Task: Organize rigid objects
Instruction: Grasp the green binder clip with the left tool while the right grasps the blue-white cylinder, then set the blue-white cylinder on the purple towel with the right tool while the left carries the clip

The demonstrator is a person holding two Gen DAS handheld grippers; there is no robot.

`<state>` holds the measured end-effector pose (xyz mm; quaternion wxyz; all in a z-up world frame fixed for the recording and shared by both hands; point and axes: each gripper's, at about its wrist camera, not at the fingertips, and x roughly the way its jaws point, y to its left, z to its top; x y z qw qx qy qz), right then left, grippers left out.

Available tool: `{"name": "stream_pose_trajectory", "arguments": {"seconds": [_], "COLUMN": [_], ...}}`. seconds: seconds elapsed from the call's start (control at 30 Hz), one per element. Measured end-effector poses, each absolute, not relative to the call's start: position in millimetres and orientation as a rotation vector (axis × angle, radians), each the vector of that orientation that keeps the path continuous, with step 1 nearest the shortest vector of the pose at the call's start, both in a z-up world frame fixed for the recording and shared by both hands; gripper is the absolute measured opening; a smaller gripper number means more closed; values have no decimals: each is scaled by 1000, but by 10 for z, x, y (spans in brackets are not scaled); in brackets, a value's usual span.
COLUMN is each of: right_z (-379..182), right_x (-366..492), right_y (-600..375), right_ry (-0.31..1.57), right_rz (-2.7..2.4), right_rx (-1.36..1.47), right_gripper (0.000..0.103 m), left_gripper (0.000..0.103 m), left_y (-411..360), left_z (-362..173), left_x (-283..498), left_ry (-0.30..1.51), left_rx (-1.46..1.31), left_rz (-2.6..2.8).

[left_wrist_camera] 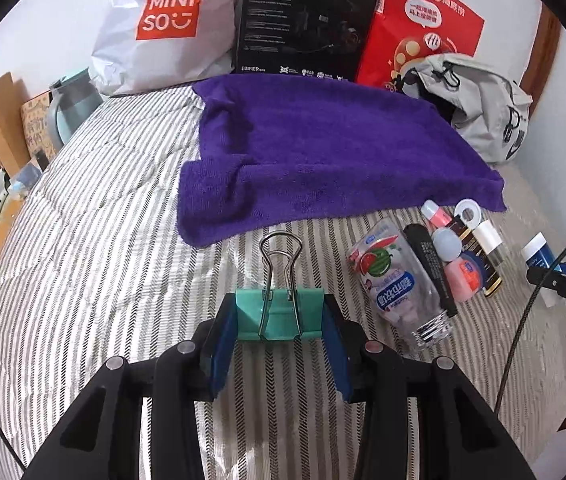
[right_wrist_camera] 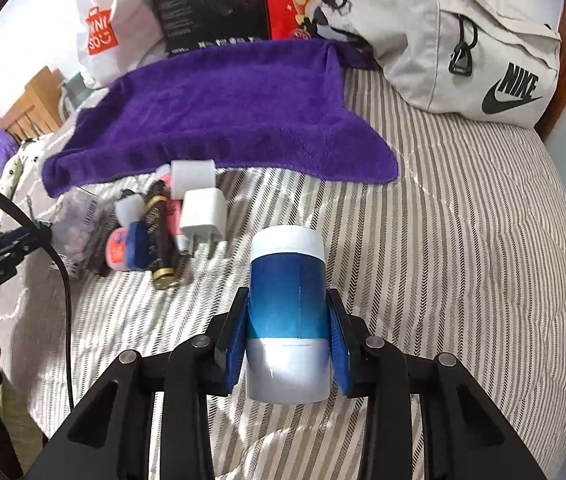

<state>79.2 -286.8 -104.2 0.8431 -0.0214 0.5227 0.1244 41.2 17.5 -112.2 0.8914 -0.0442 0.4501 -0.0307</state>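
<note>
Left gripper [left_wrist_camera: 281, 320] is clamping a teal binder clip [left_wrist_camera: 279, 314] by its sides, wire handles pointing far, above the striped bedcover [left_wrist_camera: 83, 240]. Right gripper [right_wrist_camera: 289, 344] is gripping a blue-and-white tube [right_wrist_camera: 289, 312] around its middle, cap end far. Both are carrying — likely the transport step. Purple towel [left_wrist_camera: 323, 148] is lying just beyond; the pile of small items [left_wrist_camera: 443, 256] is sitting at its near right edge. Next move probably calls for setting each piece down on the towel, well apart — an assumption.

One binder clip [left_wrist_camera: 279, 312], one purple towel [left_wrist_camera: 323, 152], two white chargers [right_wrist_camera: 203, 216], three bags [left_wrist_camera: 155, 24], one backpack [right_wrist_camera: 463, 52].
</note>
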Motion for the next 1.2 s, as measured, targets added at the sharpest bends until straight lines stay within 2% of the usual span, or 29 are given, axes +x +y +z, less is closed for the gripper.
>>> {"name": "stream_pose_trajectory", "arguments": {"seconds": [0.33, 0.67, 1.2], "right_z": [-784, -616, -1004], "right_x": [1041, 1746, 3096], "right_y": [-2824, -2720, -2380], "right_ry": [1066, 1024, 1065], "right_rz": [333, 334, 298], "right_rx": [25, 56, 61], "right_gripper": [36, 36, 36], "left_gripper": [39, 39, 39], "left_y": [162, 183, 186], "left_z": [-811, -596, -764], "left_x": [580, 1142, 1755], "left_ry": [906, 878, 909], "left_rx": [-78, -90, -123], "left_rz": [-75, -80, -99]}}
